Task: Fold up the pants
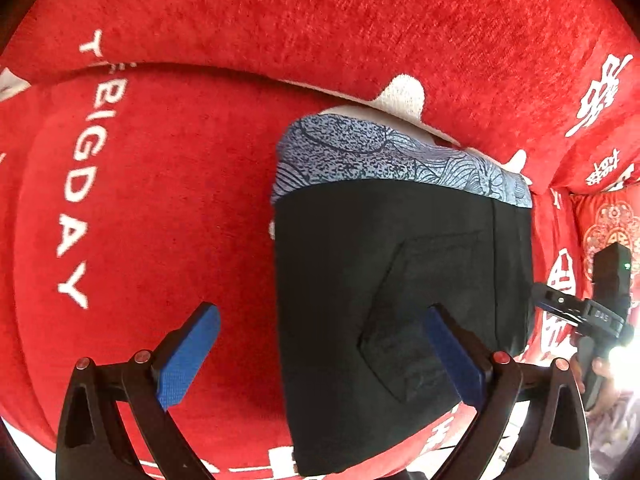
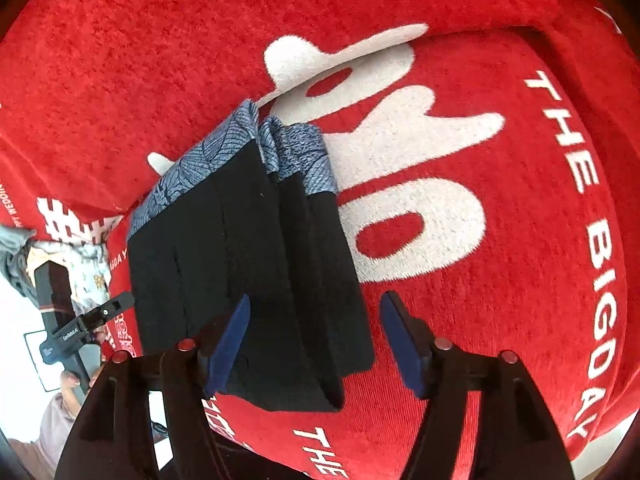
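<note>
Matt black cloth pants (image 1: pixel 400 280), fuzzy red plush cover (image 1: pixel 160 200), textured blue pads (image 1: pixel 188 360)

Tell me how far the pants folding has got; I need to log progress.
Mostly done, it seems: the black pants lie in a compact layered stack on the red cover, patterned waistband showing. Nothing is in hand; the left gripper and right gripper are both open above it. At most a final tidy remains.
</note>
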The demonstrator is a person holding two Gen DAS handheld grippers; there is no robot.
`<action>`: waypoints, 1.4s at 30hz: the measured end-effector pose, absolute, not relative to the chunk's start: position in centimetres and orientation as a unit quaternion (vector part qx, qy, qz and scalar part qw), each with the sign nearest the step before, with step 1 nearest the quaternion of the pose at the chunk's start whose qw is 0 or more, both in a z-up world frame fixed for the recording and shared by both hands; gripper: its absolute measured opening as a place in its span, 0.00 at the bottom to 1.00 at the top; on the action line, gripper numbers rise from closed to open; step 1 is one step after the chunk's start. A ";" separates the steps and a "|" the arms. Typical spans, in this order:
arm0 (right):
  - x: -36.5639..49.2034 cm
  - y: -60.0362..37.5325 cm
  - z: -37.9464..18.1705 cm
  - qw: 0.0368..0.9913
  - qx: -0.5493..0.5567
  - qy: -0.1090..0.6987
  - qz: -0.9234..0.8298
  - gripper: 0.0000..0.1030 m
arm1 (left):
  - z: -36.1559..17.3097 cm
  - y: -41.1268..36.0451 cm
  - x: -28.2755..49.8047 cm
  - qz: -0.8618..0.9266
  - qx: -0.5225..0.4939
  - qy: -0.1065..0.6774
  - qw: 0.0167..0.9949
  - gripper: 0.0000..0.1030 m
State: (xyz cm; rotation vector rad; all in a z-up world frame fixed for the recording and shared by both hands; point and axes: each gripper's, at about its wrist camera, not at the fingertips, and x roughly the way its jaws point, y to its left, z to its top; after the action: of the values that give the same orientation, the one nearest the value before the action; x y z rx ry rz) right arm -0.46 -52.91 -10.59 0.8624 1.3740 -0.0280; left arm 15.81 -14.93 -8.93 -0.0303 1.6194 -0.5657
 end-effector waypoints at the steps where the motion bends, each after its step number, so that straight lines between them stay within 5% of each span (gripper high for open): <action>1: -0.3 -53.0 -10.8 0.687 0.387 0.615 -0.009 0.69 | -9.2 -15.2 15.9 -0.253 -0.018 0.715 0.652 0.99; 18: 2.7 -55.5 -16.7 0.624 0.501 0.589 0.117 0.71 | -13.0 -19.7 15.7 -0.285 -0.065 0.724 0.624 0.99; 24: 3.3 -55.3 -16.7 0.623 0.487 0.598 0.130 0.57 | -12.9 -20.0 15.4 -0.246 -0.082 0.728 0.635 0.99; 32: 1.7 -55.5 -14.4 0.626 0.523 0.562 0.138 0.43 | -9.6 -18.7 13.8 -0.266 -0.103 0.691 0.664 0.63; 42: -0.1 -50.3 -8.5 0.641 0.511 0.550 0.158 0.42 | -3.8 -13.8 11.9 -0.287 -0.072 0.669 0.682 0.61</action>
State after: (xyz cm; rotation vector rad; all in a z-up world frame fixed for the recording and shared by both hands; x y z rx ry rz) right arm -0.07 -50.35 -8.47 1.1657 1.2536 0.3597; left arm 11.90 -13.75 -3.83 -0.1613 1.5012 -0.6429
